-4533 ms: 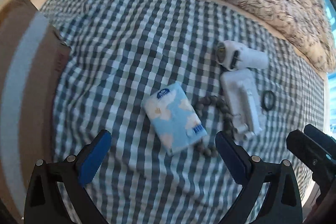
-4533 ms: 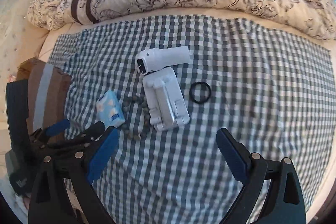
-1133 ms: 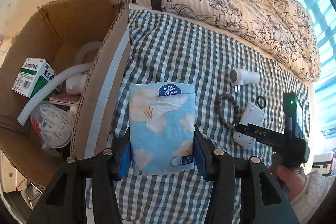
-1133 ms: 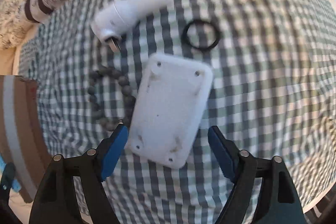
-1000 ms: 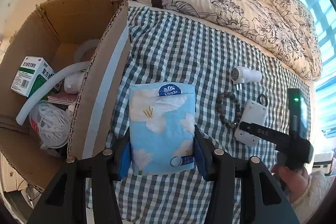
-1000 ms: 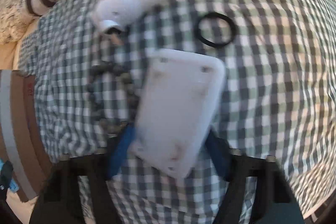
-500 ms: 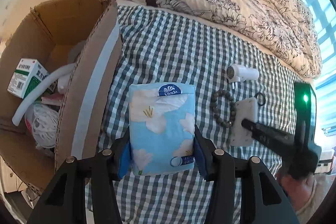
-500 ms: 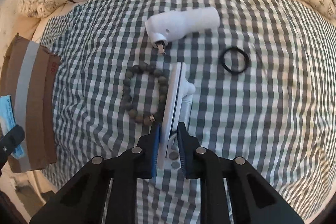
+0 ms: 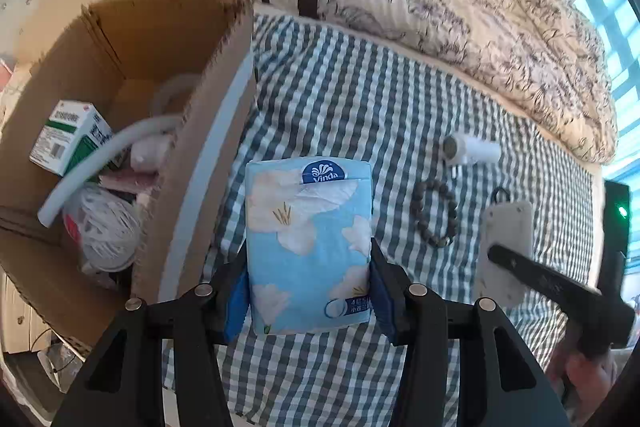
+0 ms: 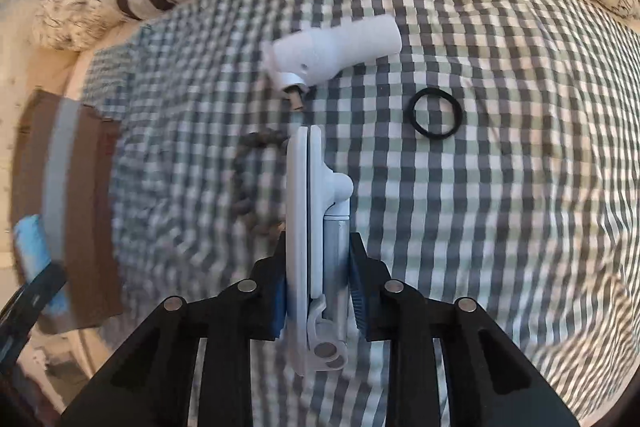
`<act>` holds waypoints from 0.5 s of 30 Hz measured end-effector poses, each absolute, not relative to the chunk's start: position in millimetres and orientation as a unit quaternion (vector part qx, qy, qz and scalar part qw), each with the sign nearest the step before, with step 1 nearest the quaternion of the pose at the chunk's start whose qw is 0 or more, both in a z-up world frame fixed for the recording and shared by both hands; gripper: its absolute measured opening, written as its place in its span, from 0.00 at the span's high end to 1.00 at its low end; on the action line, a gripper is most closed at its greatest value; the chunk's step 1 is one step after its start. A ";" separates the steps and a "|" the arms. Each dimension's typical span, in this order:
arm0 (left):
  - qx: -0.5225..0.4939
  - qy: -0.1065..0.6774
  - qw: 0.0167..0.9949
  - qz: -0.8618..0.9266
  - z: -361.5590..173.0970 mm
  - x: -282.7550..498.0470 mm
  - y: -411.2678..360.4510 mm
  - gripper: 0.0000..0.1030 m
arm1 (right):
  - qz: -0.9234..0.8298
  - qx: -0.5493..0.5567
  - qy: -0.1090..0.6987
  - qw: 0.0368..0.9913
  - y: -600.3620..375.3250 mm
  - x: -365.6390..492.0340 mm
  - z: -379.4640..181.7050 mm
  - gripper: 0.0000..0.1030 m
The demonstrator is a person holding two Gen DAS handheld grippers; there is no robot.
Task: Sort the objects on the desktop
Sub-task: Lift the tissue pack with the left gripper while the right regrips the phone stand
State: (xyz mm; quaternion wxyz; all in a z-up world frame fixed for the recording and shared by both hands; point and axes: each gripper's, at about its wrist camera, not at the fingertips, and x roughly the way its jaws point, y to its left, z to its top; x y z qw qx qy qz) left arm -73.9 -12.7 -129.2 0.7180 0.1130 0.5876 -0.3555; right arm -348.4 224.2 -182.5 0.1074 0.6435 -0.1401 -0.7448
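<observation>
Tissue pack is clamped flat in the left gripper beside the cardboard box; the folded white stand is pinched edge-on by the right gripper above the checked cloth. Each should be carried clear over the box wall before being released, it is judged.

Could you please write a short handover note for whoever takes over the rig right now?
Left gripper is shut on the tissue pack, held just right of the cardboard box.
Right gripper is shut on the white folding stand, held edge-up above the checked cloth.
Already in the box: a green carton and other bits.
On the cloth: bead bracelet, white plug adapter, black hair tie.
Left: box both held items, then those three.
</observation>
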 end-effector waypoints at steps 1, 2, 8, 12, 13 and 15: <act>0.110 0.585 0.720 -0.357 -124.4 -72.6 -12.0 0.49 | -0.747 0.640 -0.144 0.112 225.0 -344.2 -172.9 0.75; 0.106 0.583 0.721 -0.360 -119.1 -70.8 -10.9 0.49 | -0.750 0.634 -0.148 0.115 225.9 -339.7 -162.4 0.75; 0.087 0.558 0.734 -0.378 -77.4 -55.1 -2.3 0.49 | -0.766 0.602 -0.163 0.155 208.7 -329.4 -91.1 0.75; 0.068 0.528 0.753 -0.387 -42.8 -27.3 10.5 0.49 | -0.776 0.578 -0.165 0.192 171.9 -329.7 -43.5 0.75; 0.066 0.520 0.758 -0.387 -34.6 -17.9 14.8 0.49 | -0.777 0.574 -0.163 0.200 160.6 -330.0 -36.0 0.75; 0.062 0.507 0.768 -0.386 -21.0 3.6 24.6 0.49 | -0.784 0.560 -0.159 0.217 134.2 -328.6 -15.2 0.75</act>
